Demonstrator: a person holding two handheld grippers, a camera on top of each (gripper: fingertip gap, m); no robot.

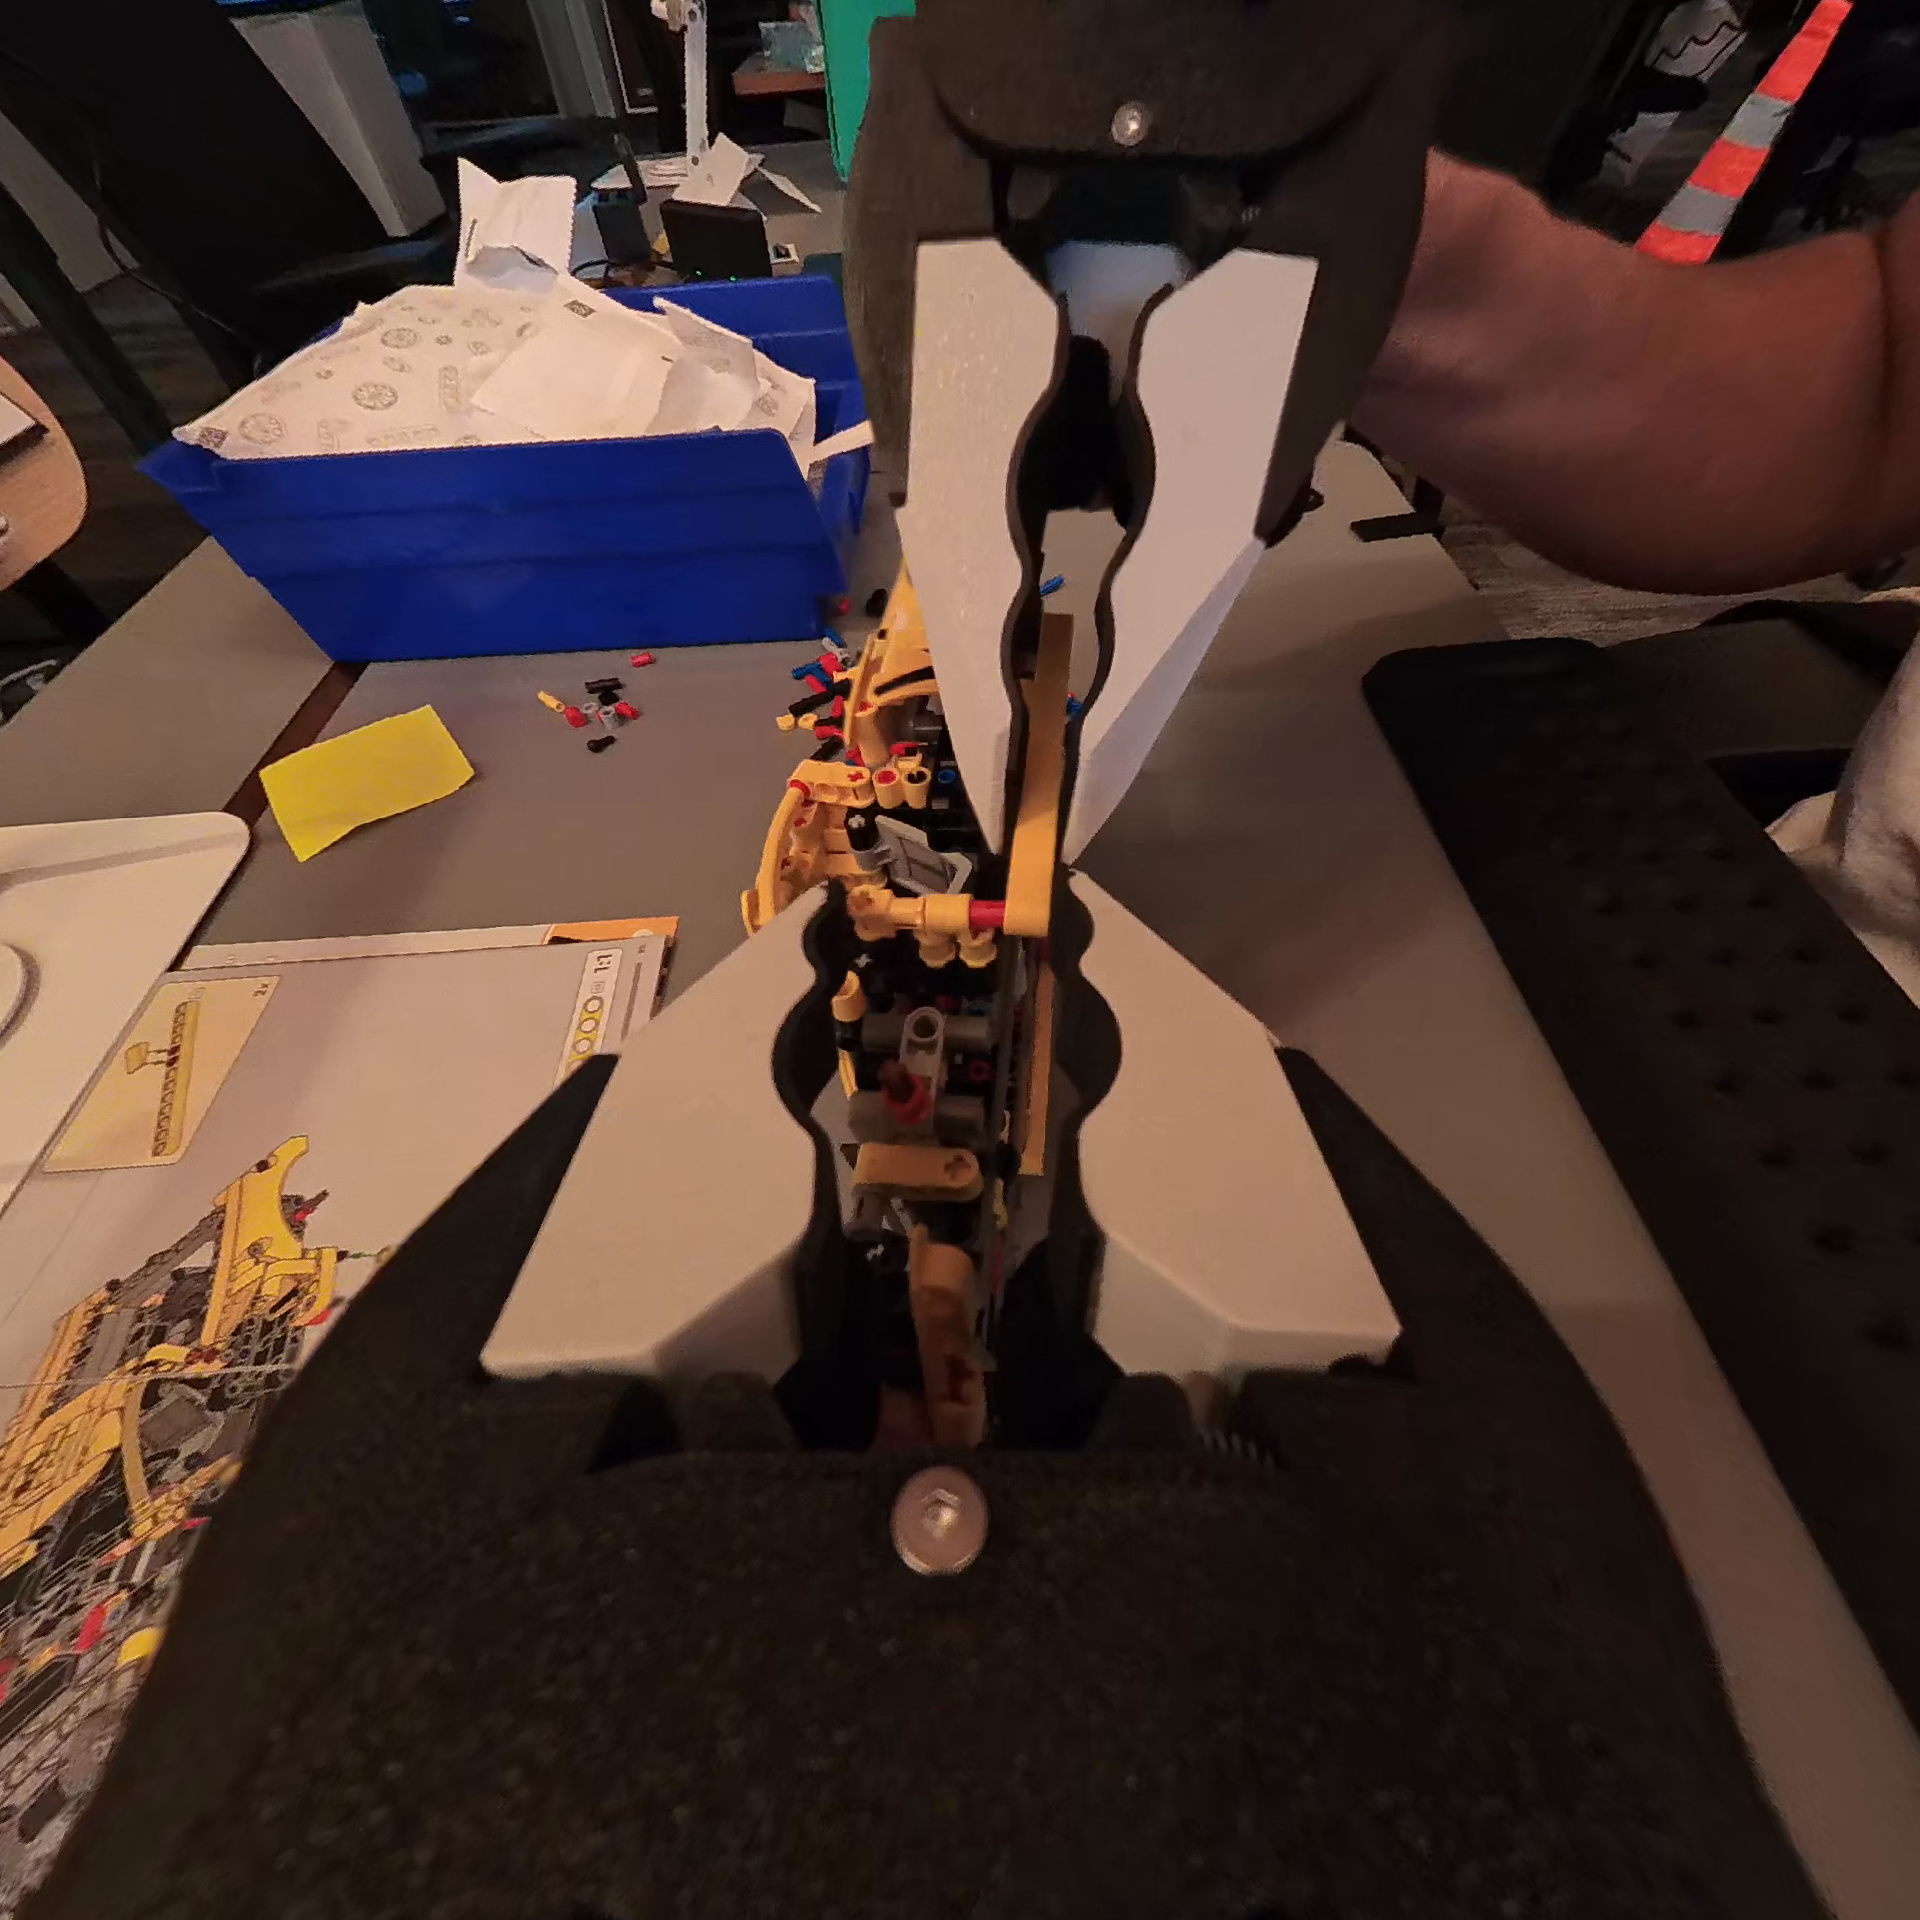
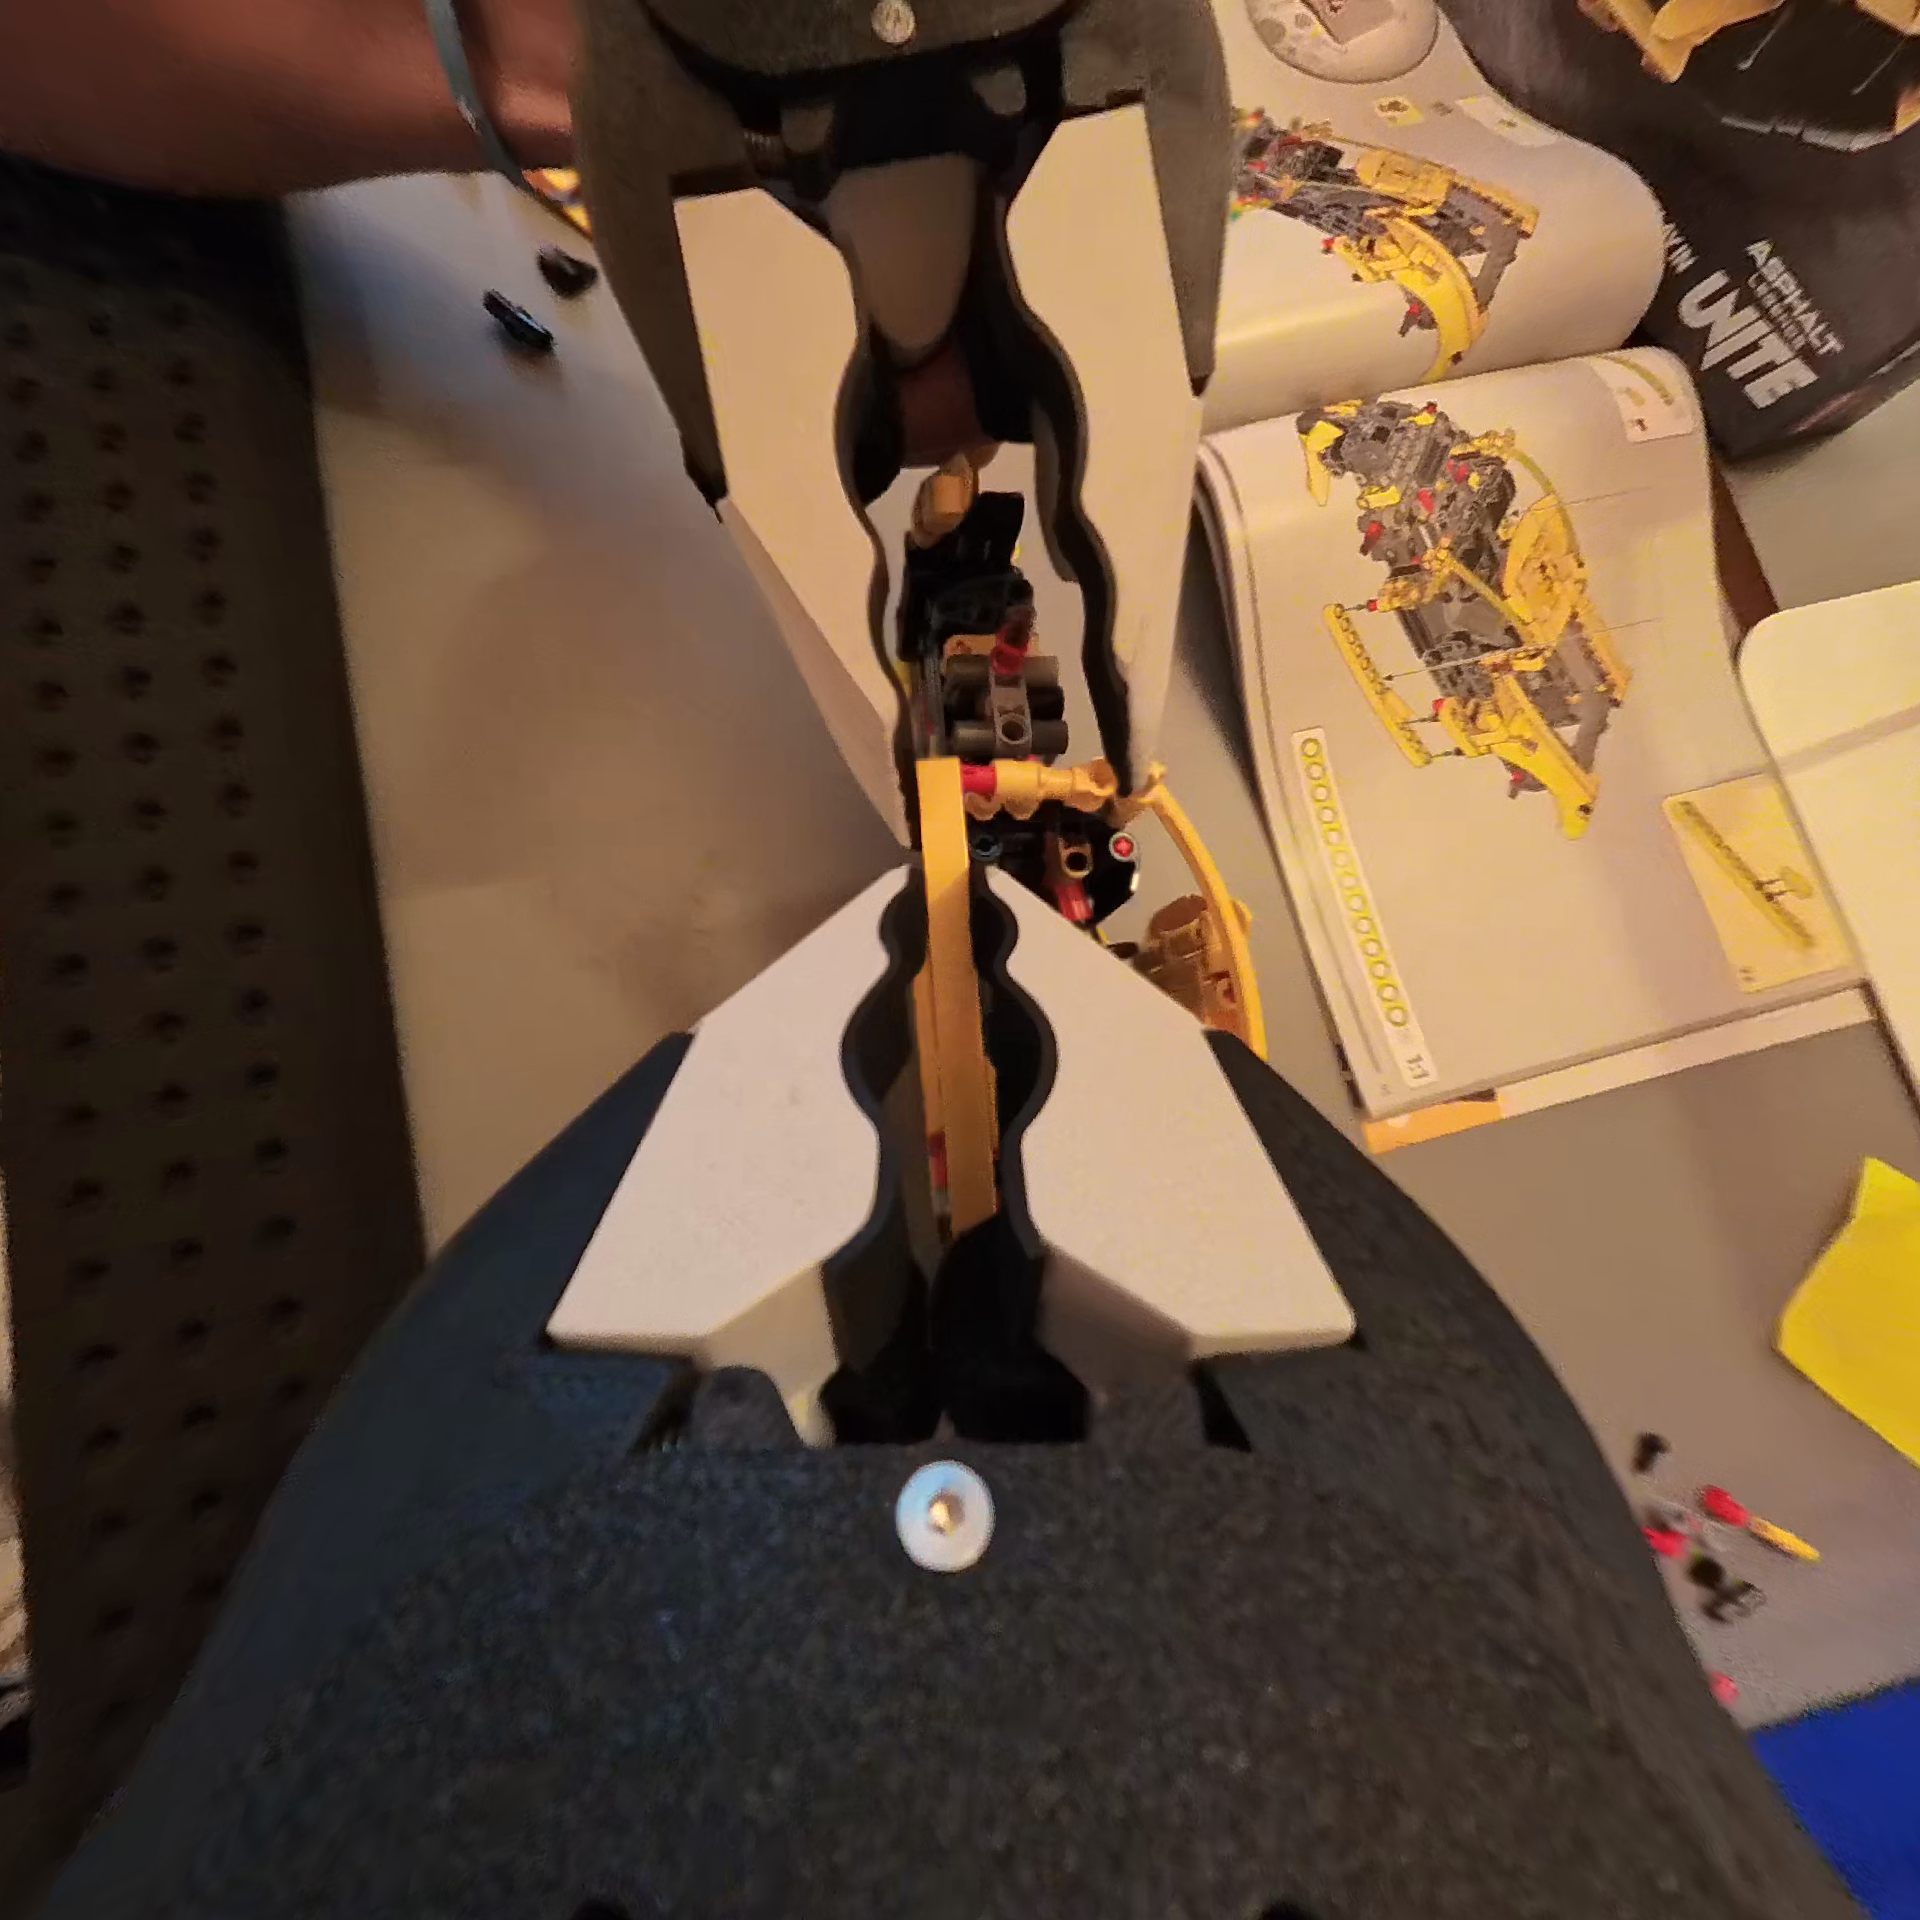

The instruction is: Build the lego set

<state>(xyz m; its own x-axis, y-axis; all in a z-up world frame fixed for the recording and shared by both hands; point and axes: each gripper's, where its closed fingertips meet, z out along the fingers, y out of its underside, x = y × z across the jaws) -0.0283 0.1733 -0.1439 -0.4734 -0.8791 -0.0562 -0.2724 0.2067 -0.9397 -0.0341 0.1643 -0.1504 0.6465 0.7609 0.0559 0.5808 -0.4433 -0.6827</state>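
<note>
Yellow and black model [image 1: 914,1049], partly built, sits between the fingers of the left tongs [image 1: 940,894] in the left wrist view; they are clenched on its body, which hides the model's lower end. The right tongs [image 1: 1023,831] come in from the far side, pinching a long yellow beam [image 1: 1039,790] against the model; how beam and model join cannot be made out. Behind, near the desk's far edge, a blue bin [image 1: 520,540] holds crumpled paper bags, with loose small pieces [image 1: 597,712] just in front. An instruction booklet [image 1: 312,1091] lies at the left, cut off by the frame. In the right wrist view, the right tongs [image 2: 945,878] grasp the beam [image 2: 951,997] edge-on; the left tongs [image 2: 1013,800] oppose them, the model [image 2: 997,696] largely masked between their fingers. The booklet [image 2: 1507,727] lies open to the right.
</note>
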